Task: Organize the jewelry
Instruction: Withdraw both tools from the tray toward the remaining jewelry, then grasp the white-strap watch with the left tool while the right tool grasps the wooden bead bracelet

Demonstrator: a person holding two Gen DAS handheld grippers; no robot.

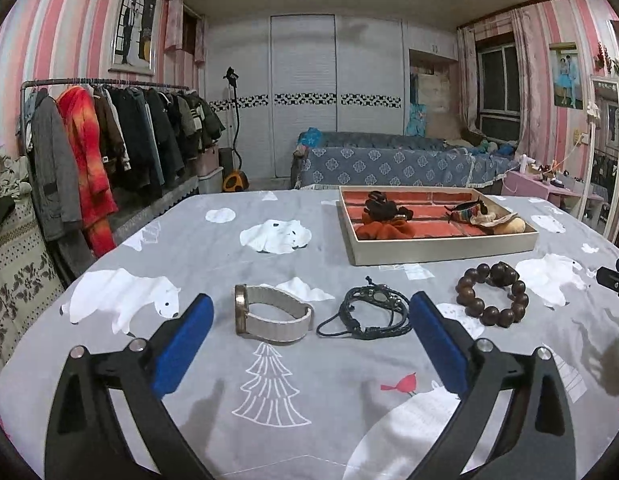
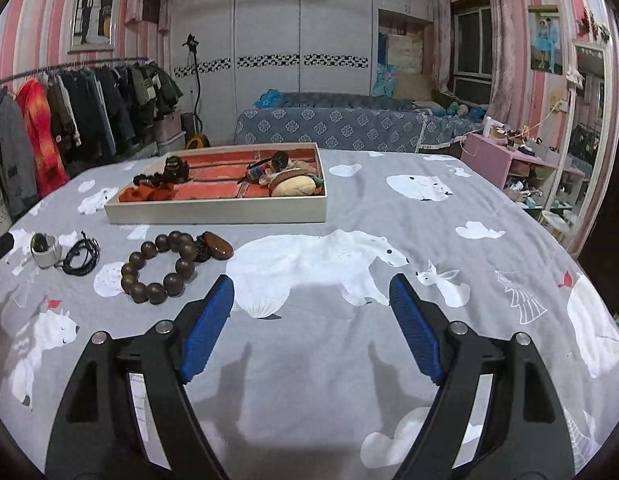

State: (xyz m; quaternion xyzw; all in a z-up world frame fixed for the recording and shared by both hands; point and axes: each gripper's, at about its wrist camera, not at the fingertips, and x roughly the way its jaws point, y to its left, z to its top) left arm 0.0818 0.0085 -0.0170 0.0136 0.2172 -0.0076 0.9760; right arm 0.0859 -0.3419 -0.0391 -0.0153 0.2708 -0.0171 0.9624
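- Three loose pieces of jewelry lie in a row on a bed: a watch (image 1: pixel 269 316) with a pale woven strap at lower centre of the left wrist view, a black cord bracelet (image 1: pixel 365 314) just to its right, and a dark wooden bead bracelet (image 1: pixel 491 296) further right.
- Behind them, toward upper right of the left wrist view, sits a shallow tray (image 1: pixel 441 250) with a red lining, already holding dark hair ties, an orange scrunchie and a few other pieces.
- The left hand-held gripper (image 1: pixel 309 316) has its blue fingers wide apart, holding nothing; watch and cord bracelet appear between them.
- The right hand-held gripper (image 2: pixel 311 296) is likewise spread and empty, over bare sheet, with the bead bracelet at its left.
- Judgement: sorting seems barely begun; the first pickup is at hand, likely the watch. That calls for lowering the left fingers around it and closing gently.
- The bed wears a grey sheet (image 1: pixel 229 256) printed with polar bears and trees.
- The room has pink striped walls, a clothes rack (image 1: pixel 109 140) at left, white wardrobe doors and a blue-covered sofa (image 1: pixel 389 164) behind.
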